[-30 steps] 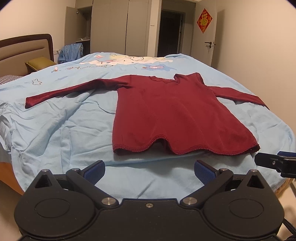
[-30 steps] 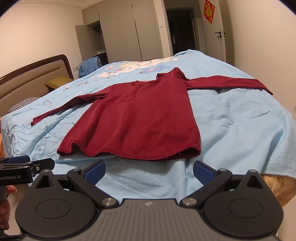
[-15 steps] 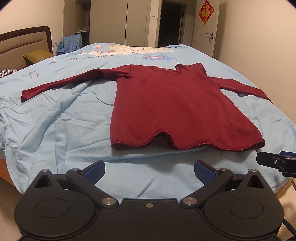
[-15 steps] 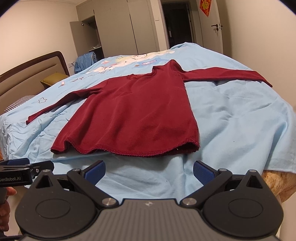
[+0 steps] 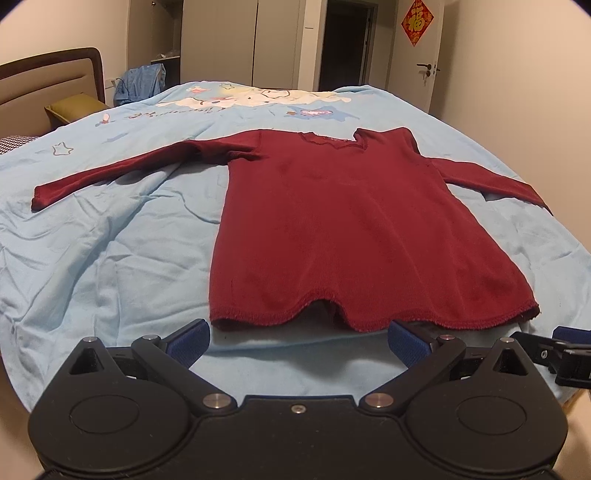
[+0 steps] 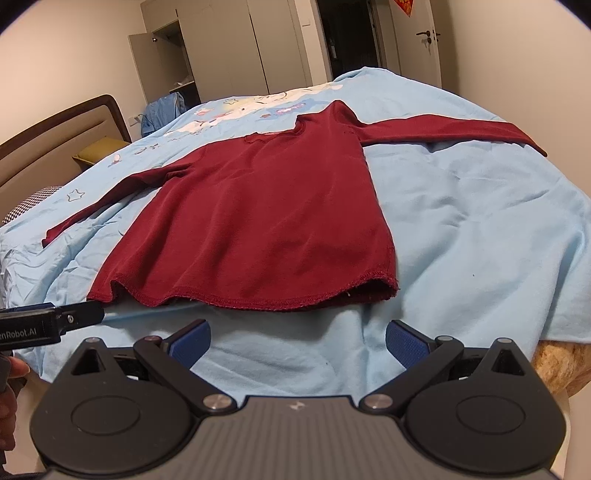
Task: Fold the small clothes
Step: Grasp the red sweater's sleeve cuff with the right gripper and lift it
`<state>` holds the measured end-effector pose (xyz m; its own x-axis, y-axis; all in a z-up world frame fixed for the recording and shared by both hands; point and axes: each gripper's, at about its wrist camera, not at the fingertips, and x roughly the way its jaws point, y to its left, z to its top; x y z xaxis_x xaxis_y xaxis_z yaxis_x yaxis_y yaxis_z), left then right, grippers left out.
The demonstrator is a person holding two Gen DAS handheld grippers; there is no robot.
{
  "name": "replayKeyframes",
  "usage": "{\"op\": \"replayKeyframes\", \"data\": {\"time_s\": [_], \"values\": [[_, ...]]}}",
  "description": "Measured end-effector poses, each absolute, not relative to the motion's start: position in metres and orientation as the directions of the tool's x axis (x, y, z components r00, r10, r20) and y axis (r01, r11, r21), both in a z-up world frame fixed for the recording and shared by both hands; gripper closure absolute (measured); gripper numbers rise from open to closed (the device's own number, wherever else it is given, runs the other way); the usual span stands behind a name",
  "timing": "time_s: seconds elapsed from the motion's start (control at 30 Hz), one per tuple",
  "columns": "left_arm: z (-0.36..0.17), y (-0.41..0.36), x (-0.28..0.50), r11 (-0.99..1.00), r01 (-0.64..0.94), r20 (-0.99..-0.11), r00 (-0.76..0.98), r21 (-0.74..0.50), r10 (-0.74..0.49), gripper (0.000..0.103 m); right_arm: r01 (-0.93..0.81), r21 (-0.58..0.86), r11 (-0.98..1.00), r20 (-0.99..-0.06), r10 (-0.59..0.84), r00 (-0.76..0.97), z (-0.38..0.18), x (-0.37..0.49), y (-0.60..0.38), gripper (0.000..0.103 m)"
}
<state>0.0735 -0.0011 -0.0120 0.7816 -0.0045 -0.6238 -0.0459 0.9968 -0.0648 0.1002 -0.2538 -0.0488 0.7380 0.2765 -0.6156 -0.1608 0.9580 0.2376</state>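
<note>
Maroon shirt (image 5: 354, 236) flat on blue sheet (image 5: 110, 258), both grippers' jaws spread, "enRobot.AI" label (image 6: 18, 334)

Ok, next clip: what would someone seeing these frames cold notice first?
A dark red long-sleeved top lies flat on the light blue bedspread, both sleeves spread wide and its hem toward the cameras. Just short of that hem, the left gripper and the right gripper are both open and hold nothing. Behind the bed, a red decoration hangs by the door.
</note>
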Motion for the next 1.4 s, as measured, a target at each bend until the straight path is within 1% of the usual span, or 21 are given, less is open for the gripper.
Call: {"op": "replayKeyframes", "data": {"time_s": [0.23, 0.4, 0.7, 0.93, 1.17, 1.27, 1.4], "values": [[-0.003, -0.007, 0.099, 0.998, -0.031, -0.619, 0.785, -0.054, -0.009, 0.001, -0.159, 0.254, 0.954, -0.608, 0.285, 0.741, -0.046, 0.115, -0.257, 0.0], [0.003, -0.011, 0.126, 0.999, -0.038, -0.617, 0.787, -0.03, 0.012, 0.001, -0.151, 0.267, 0.952, -0.593, 0.286, 0.753, -0.042, 0.136, -0.264, 0.0], [0.007, -0.013, 0.181, 0.994, -0.101, -0.631, 0.774, -0.035, 0.057, 0.001, -0.054, 0.311, 0.949, -0.574, 0.233, 0.785, -0.043, 0.186, -0.303, 0.0], [-0.003, -0.025, 0.211, 0.994, -0.1, -0.668, 0.743, -0.051, 0.041, 0.001, 0.073, 0.303, 0.95, -0.558, 0.115, 0.822, -0.045, 0.23, -0.361, 0.0], [-0.013, -0.037, 0.236, 0.993, -0.096, -0.703, 0.711, -0.063, 0.024, 0.001, 0.189, 0.307, 0.933, -0.545, 0.01, 0.838, -0.052, 0.296, -0.435, 0.0], [-0.015, -0.043, 0.246, 0.994, -0.092, -0.709, 0.705, -0.062, 0.021, 0.001, 0.221, 0.352, 0.91, -0.522, -0.005, 0.853, -0.054, 0.328, -0.472, 0.0], [-0.016, -0.051, 0.258, 0.995, -0.082, -0.717, 0.697, -0.061, 0.013, 0.001, 0.227, 0.455, 0.861, -0.471, 0.016, 0.882, -0.06, 0.368, -0.515, 0.0]]}}
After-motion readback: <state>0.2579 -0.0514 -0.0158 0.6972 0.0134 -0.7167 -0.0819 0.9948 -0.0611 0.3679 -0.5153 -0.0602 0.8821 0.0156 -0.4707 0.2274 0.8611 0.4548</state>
